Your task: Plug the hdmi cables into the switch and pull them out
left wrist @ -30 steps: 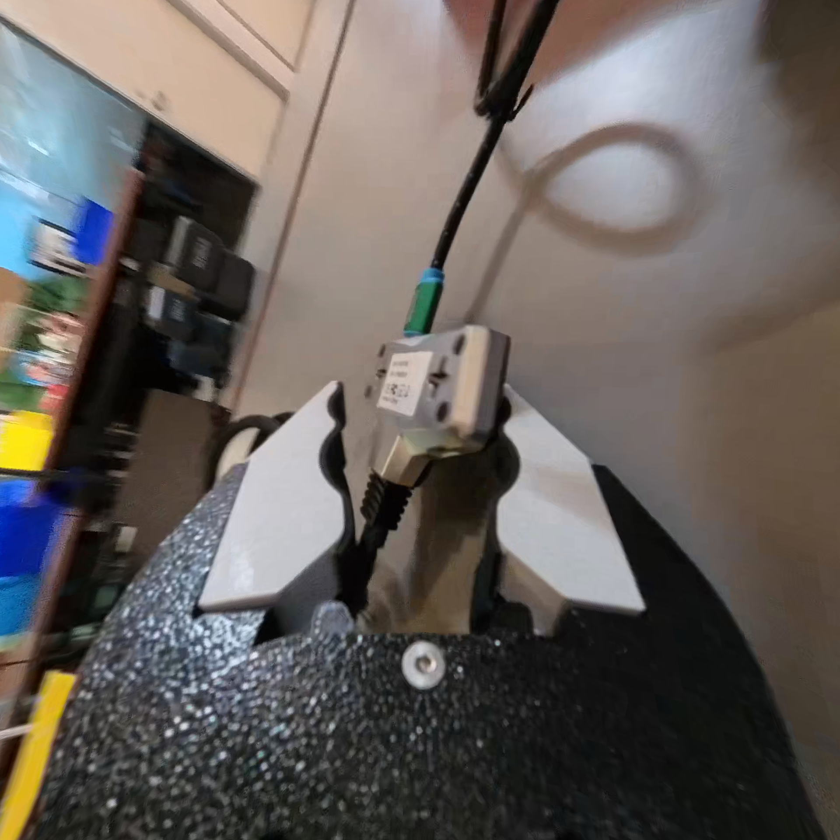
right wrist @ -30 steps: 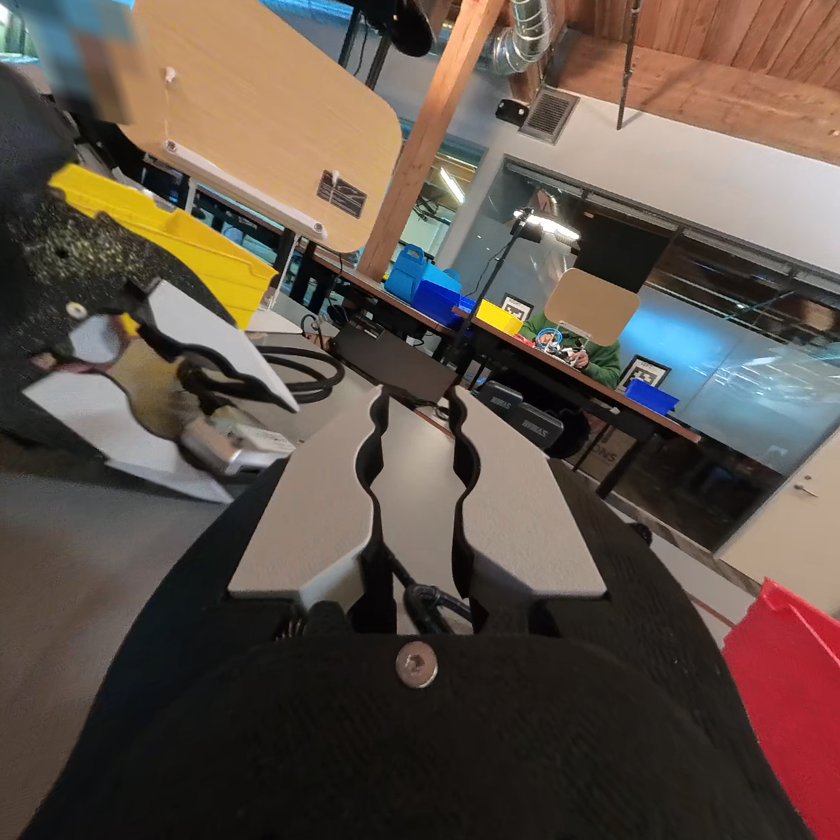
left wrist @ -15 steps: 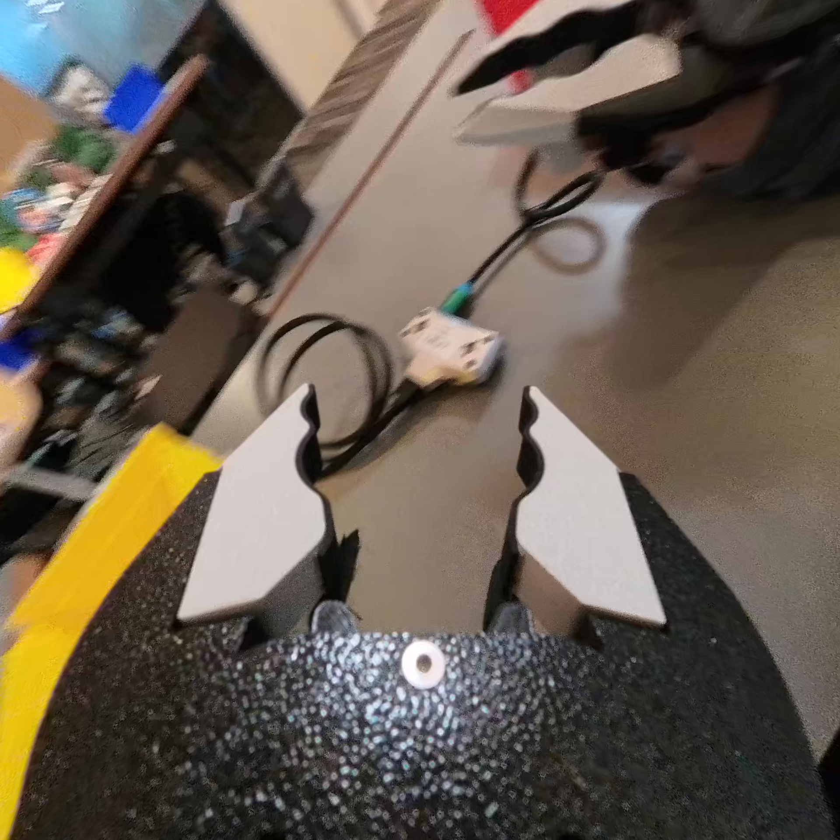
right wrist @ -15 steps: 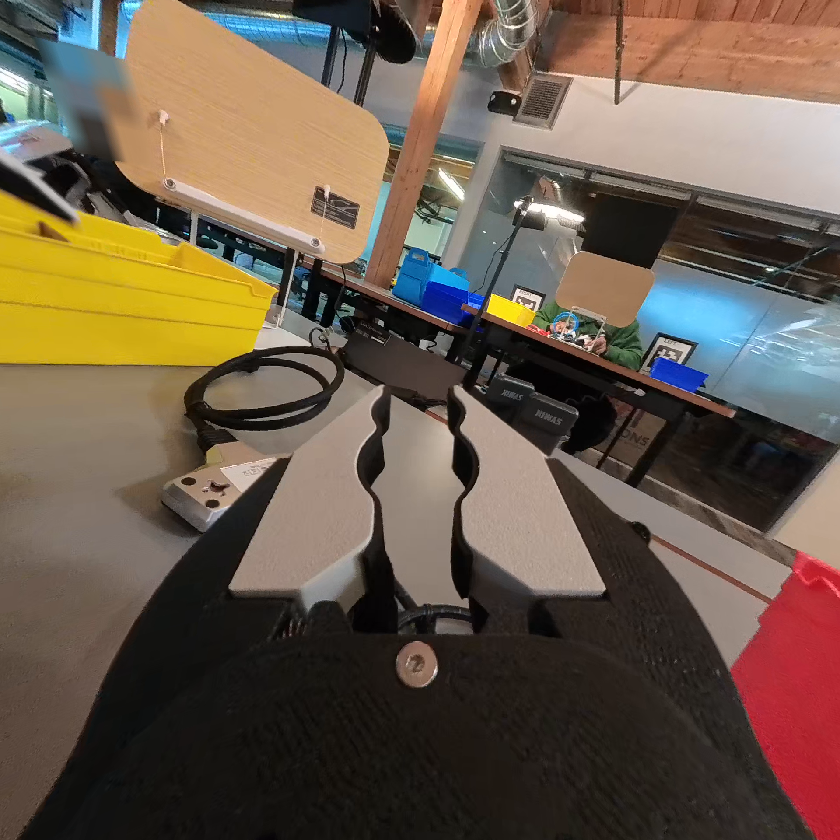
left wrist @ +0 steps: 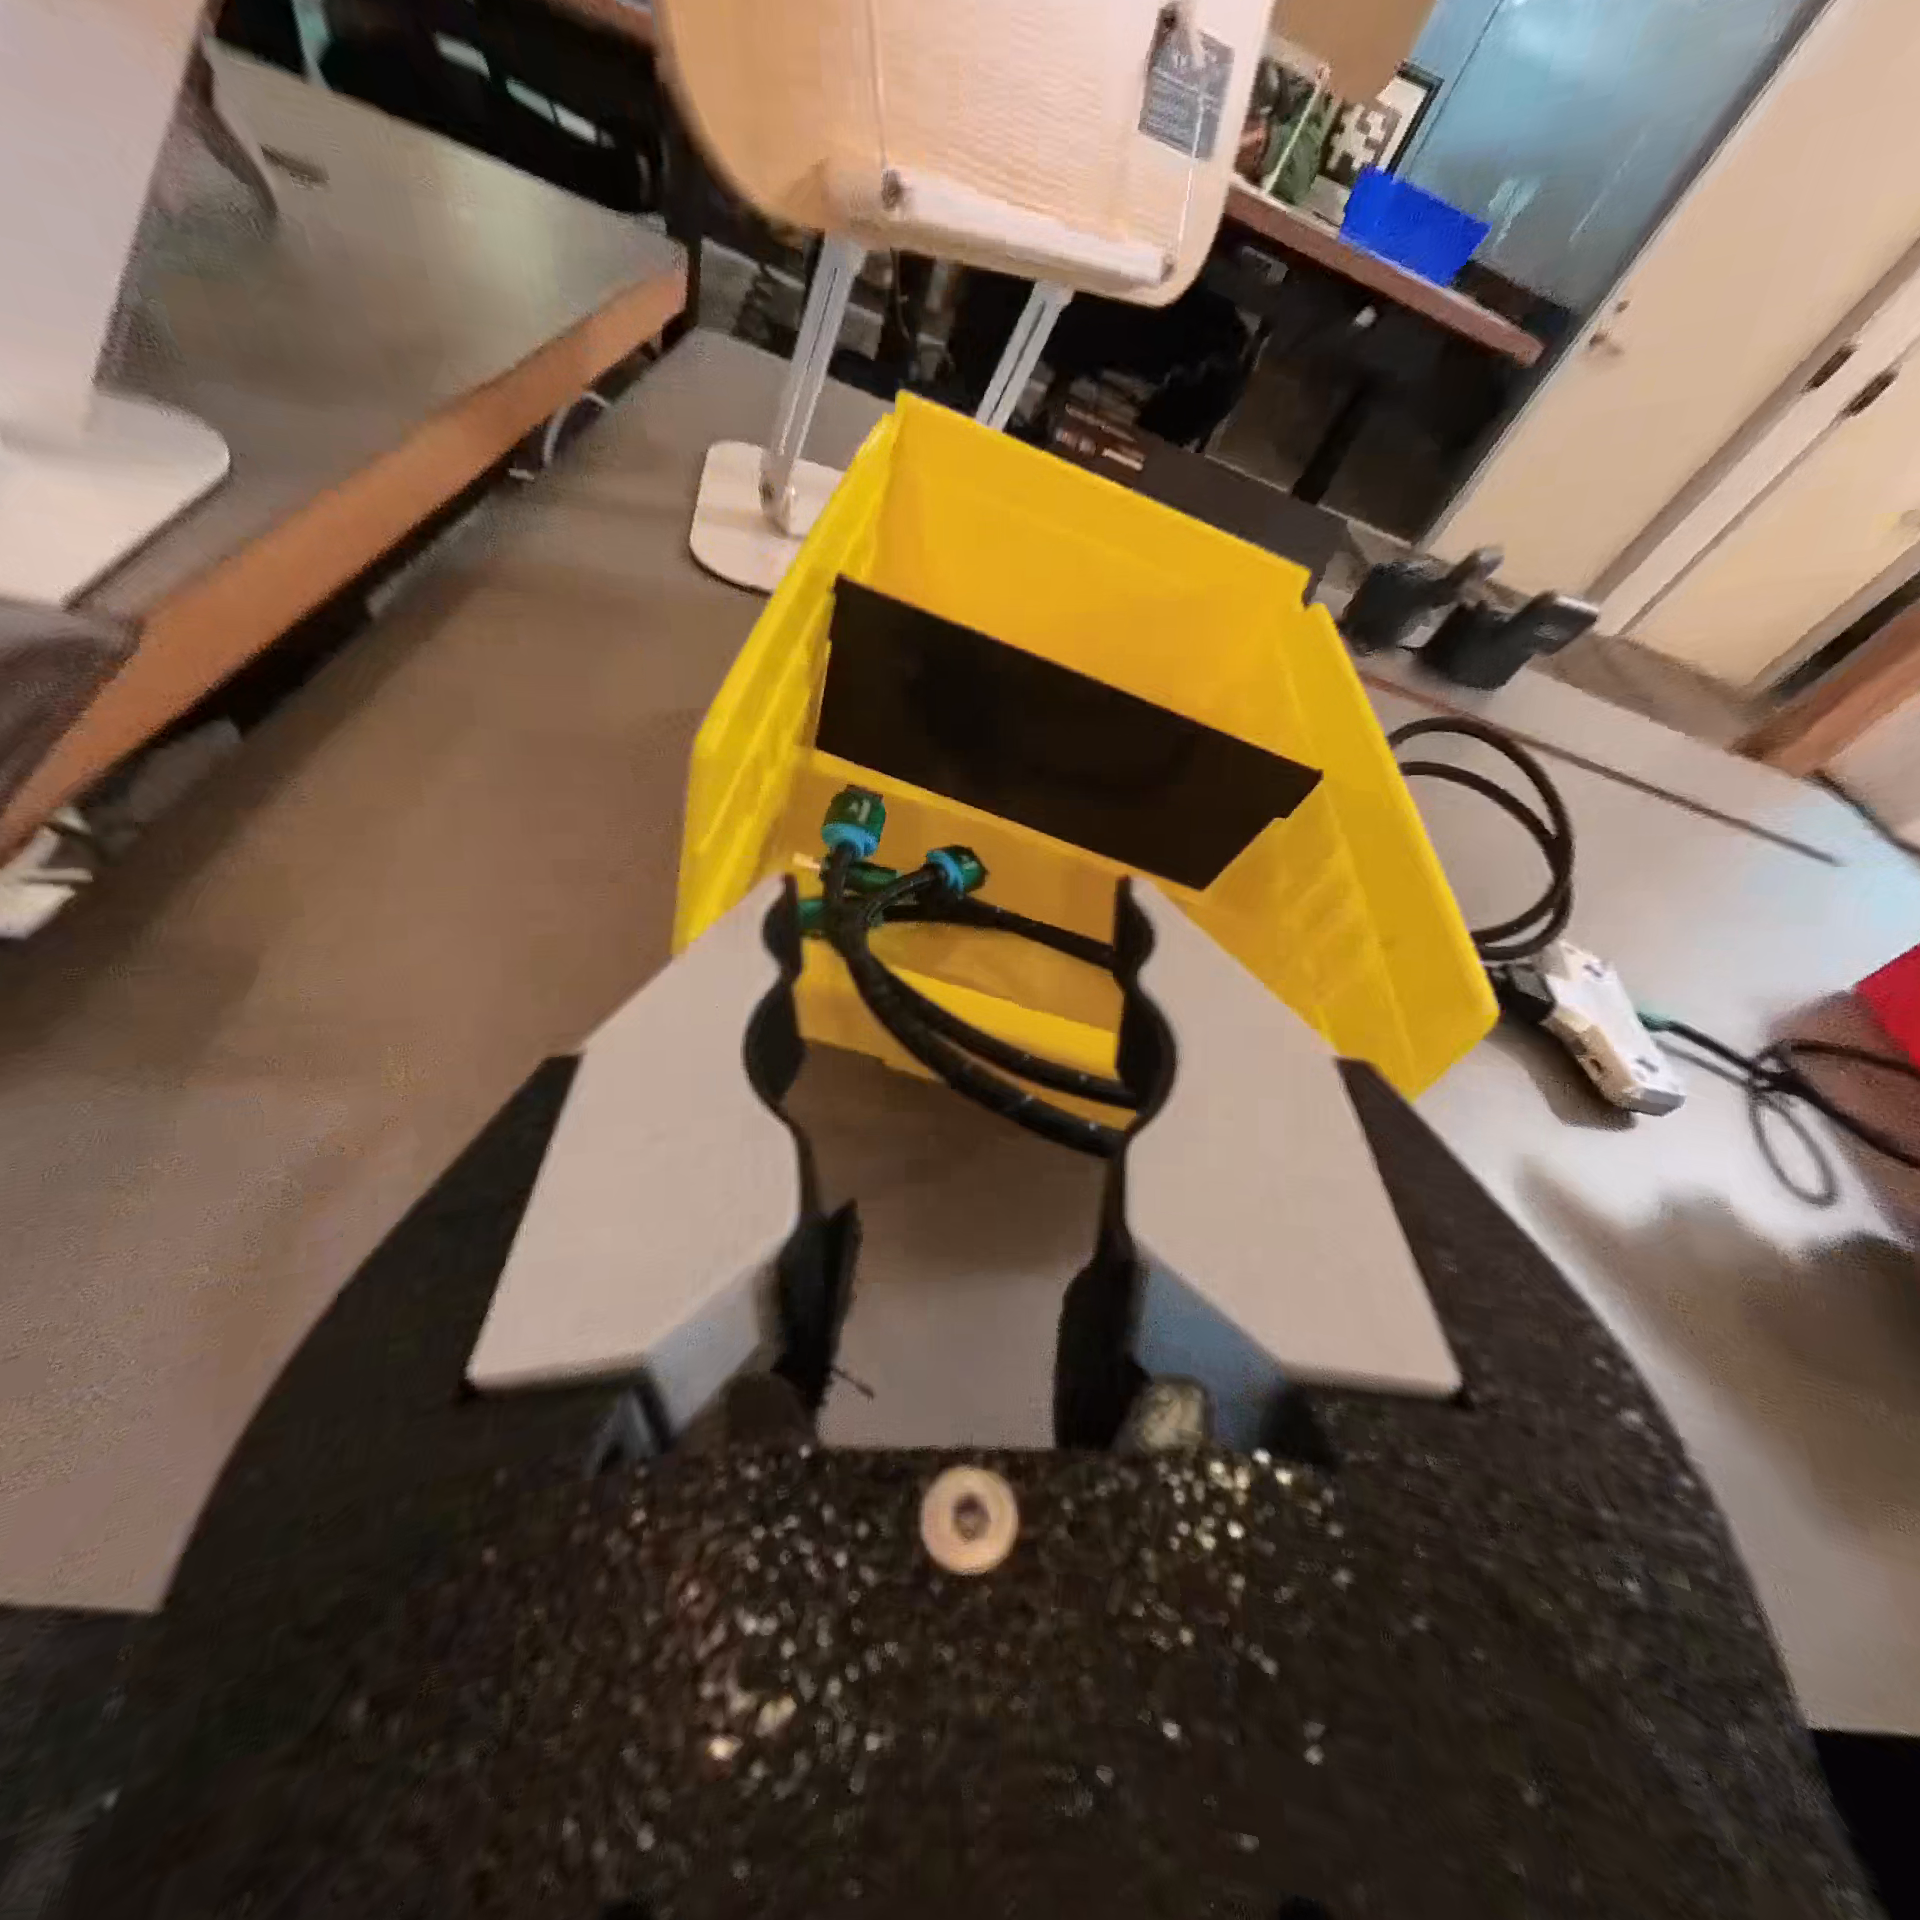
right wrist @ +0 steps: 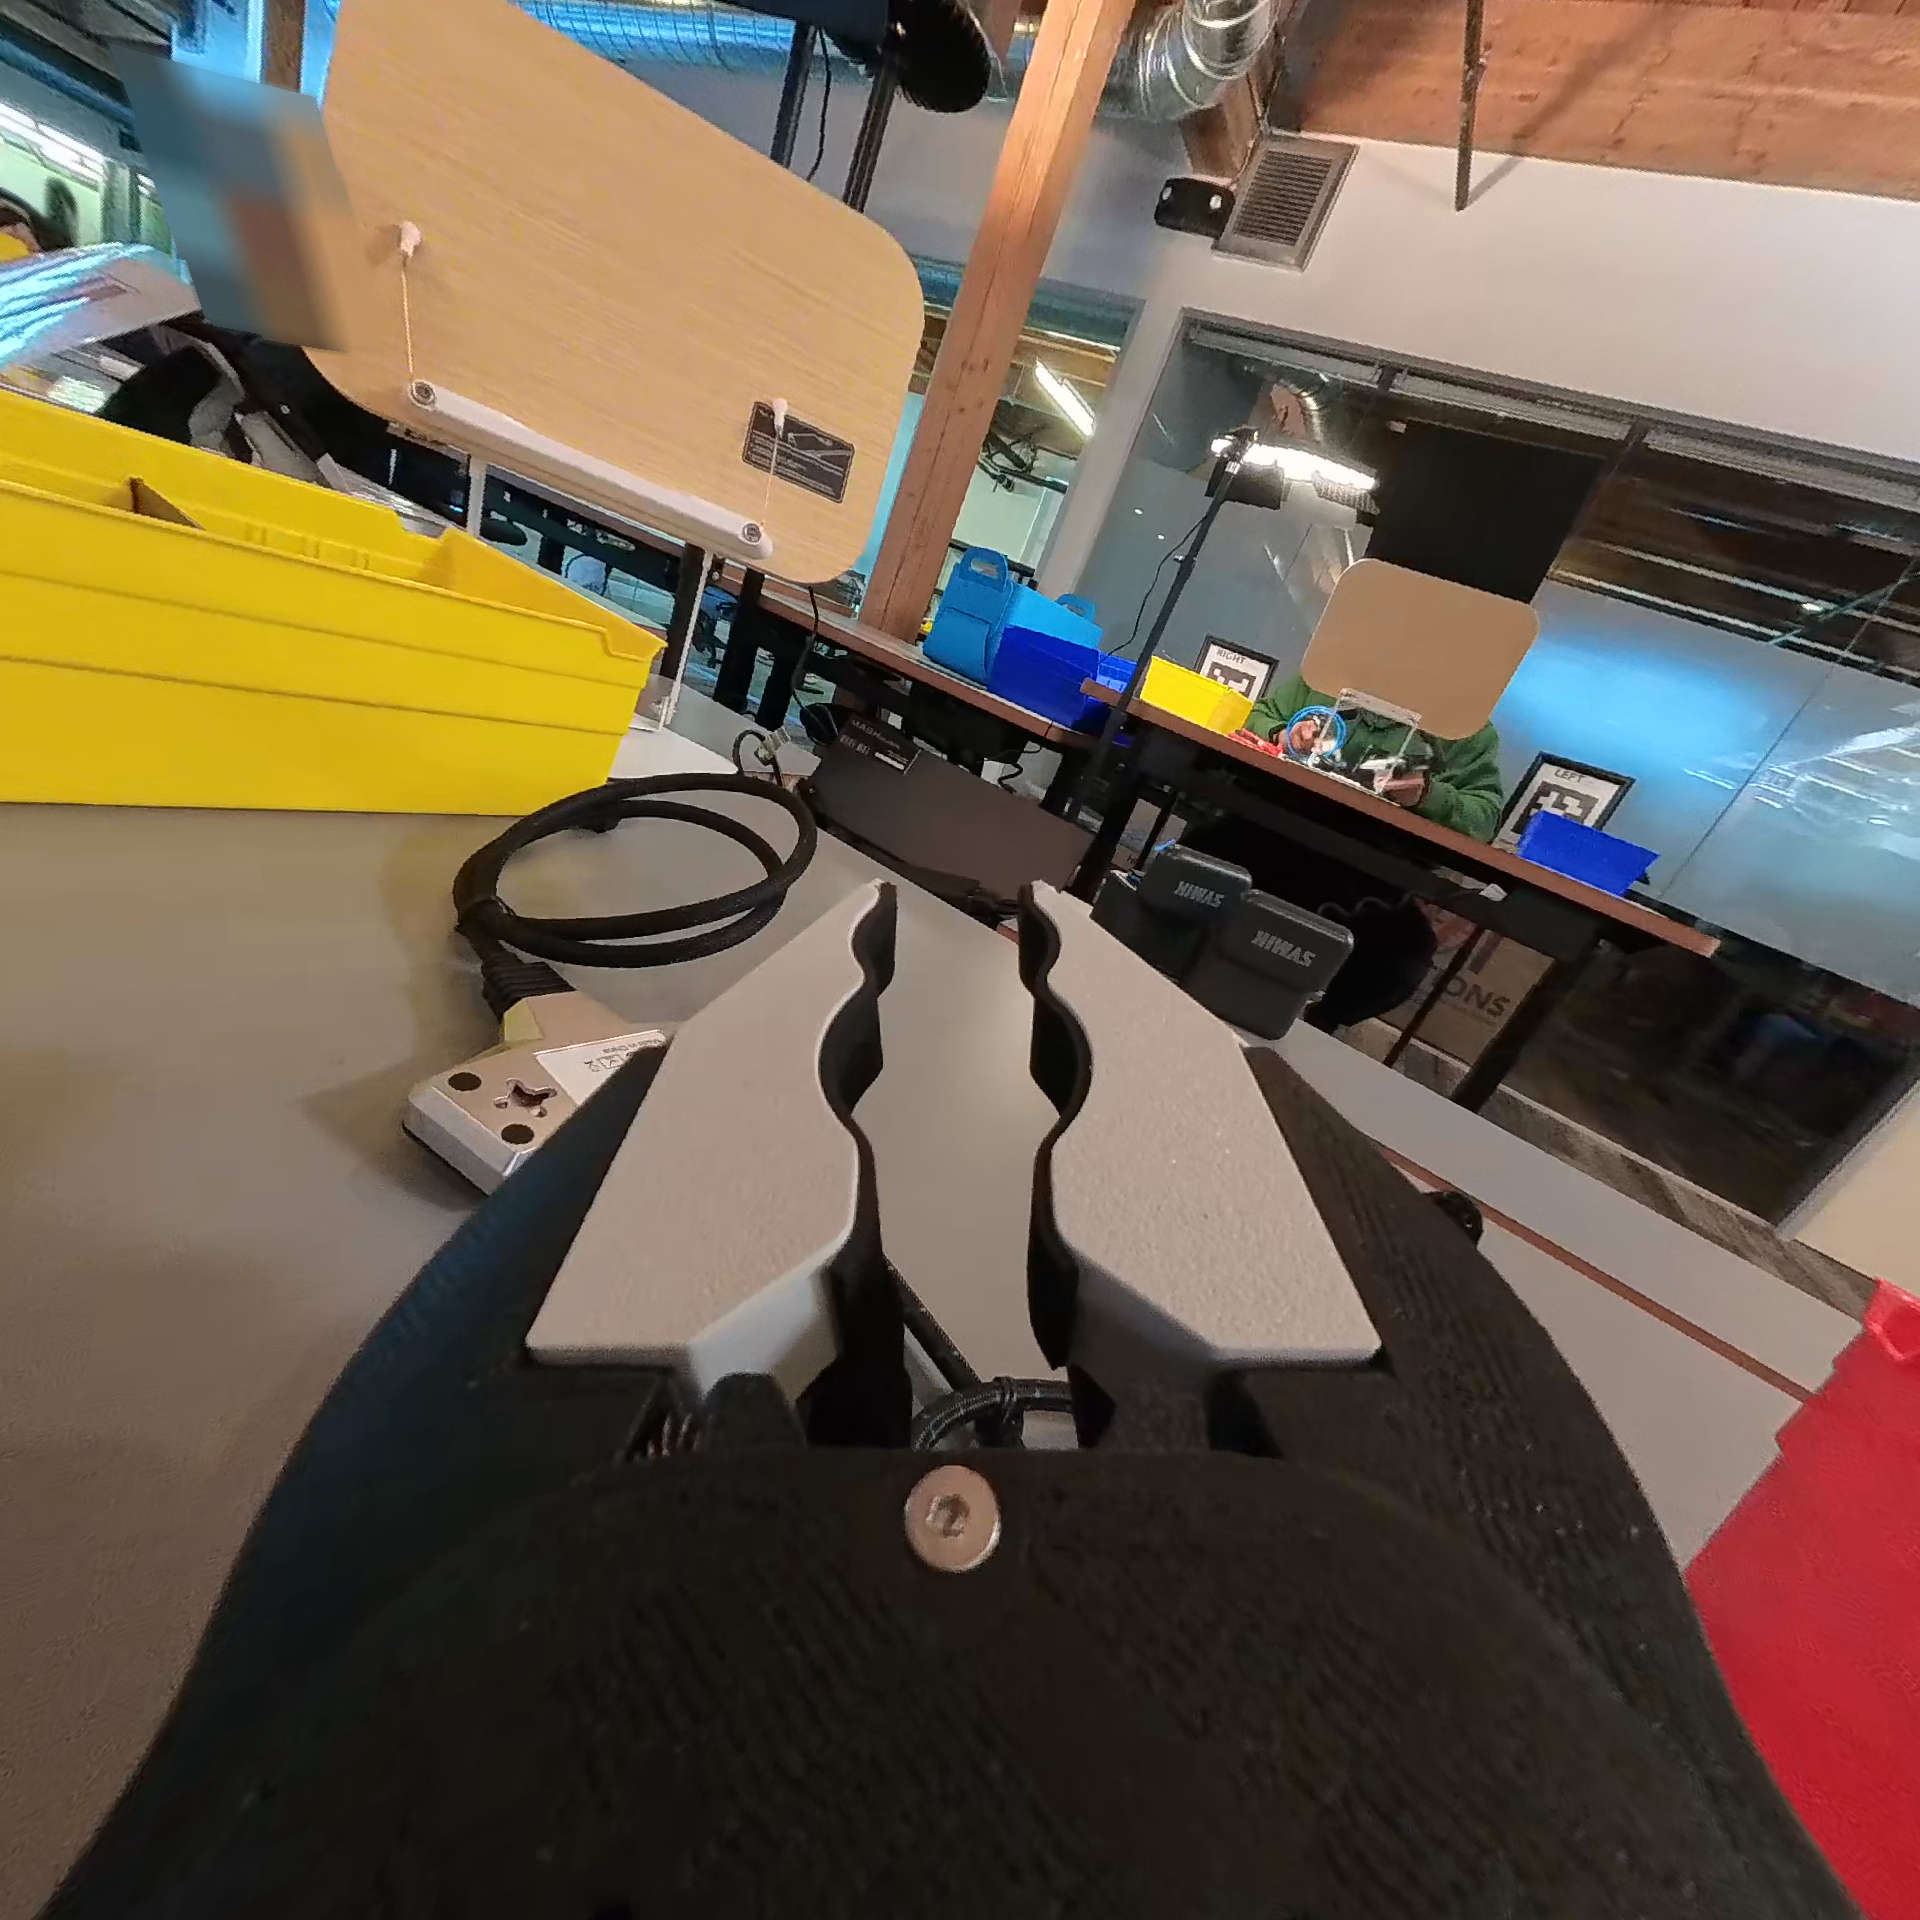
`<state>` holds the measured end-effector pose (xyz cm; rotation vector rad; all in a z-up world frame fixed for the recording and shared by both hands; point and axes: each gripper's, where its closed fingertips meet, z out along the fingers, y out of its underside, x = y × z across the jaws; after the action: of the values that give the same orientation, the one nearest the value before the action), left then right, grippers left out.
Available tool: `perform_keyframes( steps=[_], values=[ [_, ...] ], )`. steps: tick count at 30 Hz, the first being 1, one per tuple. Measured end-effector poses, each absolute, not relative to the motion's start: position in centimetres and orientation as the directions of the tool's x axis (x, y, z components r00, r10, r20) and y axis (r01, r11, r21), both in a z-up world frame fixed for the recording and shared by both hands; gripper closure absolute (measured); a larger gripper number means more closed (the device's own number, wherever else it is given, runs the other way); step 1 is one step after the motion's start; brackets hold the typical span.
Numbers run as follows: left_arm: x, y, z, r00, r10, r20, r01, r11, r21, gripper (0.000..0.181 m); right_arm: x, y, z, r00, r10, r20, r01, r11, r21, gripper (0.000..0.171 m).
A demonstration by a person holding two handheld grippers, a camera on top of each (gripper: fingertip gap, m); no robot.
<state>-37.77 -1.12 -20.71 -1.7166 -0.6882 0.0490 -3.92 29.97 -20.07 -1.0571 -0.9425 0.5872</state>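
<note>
Straight ahead of my left claw (left wrist: 956, 935), at the centre of the left wrist view, stands a yellow bin (left wrist: 1340, 790) on the grey worktop (left wrist: 343, 1018). My fingers (left wrist: 665, 1174) are spread wide with nothing between them. Inside the bin a black divider (left wrist: 1049, 758) crosses its width, and in front of it lies a coiled black hdmi cable (left wrist: 935, 987) with green and blue plugs (left wrist: 854, 821) at the upper left of the coil. At the right edge of the frame the white switch (left wrist: 1605, 1029) lies flat on the worktop, just beside the bin's right wall, with a black cable loop (left wrist: 1538, 831) behind it and a thinner lead (left wrist: 1766, 1101) running off right. A wooden board on a white stand (left wrist: 935, 135) rises beyond the bin at the top.

Low over the worktop (right wrist: 208, 1143) in the right wrist view, my right claw (right wrist: 956, 904) is nearly closed, a narrow gap between its fingers (right wrist: 748, 1143), and it grips nothing that I can see. The switch (right wrist: 509, 1101) lies at centre left, partly hidden by my left finger, its thick black cable (right wrist: 644, 883) coiled just behind it. The yellow bin (right wrist: 312, 707) fills the left side, and a red bin (right wrist: 1829, 1621) sits at the lower right edge. A person in a green top (right wrist: 1444, 758) sits at a far desk.
</note>
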Motion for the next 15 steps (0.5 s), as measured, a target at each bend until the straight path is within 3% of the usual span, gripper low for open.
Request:
perform_keyframes(
  steps=[6, 8, 15],
  values=[
    [-36.4, -1.0, -24.5, 0.785, 0.381, 0.488, 0.590, -0.223, -0.776, 0.138, -3.9, 30.1, -20.2, 0.494, 0.792, 0.358, 0.032, 0.395, -0.918, 0.149],
    [-36.1, -0.9, -24.6, 0.783, 0.349, 0.515, 0.603, -0.224, -0.765, 0.162, -4.0, 30.1, -20.3, 0.492, 0.794, 0.357, 0.034, 0.393, -0.919, 0.149],
    [-37.2, -1.4, -19.1, 0.874, 0.340, 0.347, 0.397, -0.088, -0.914, 0.178, -4.0, 30.1, -20.4, 0.490, 0.794, 0.361, 0.040, 0.393, -0.919, 0.149]
  ],
)
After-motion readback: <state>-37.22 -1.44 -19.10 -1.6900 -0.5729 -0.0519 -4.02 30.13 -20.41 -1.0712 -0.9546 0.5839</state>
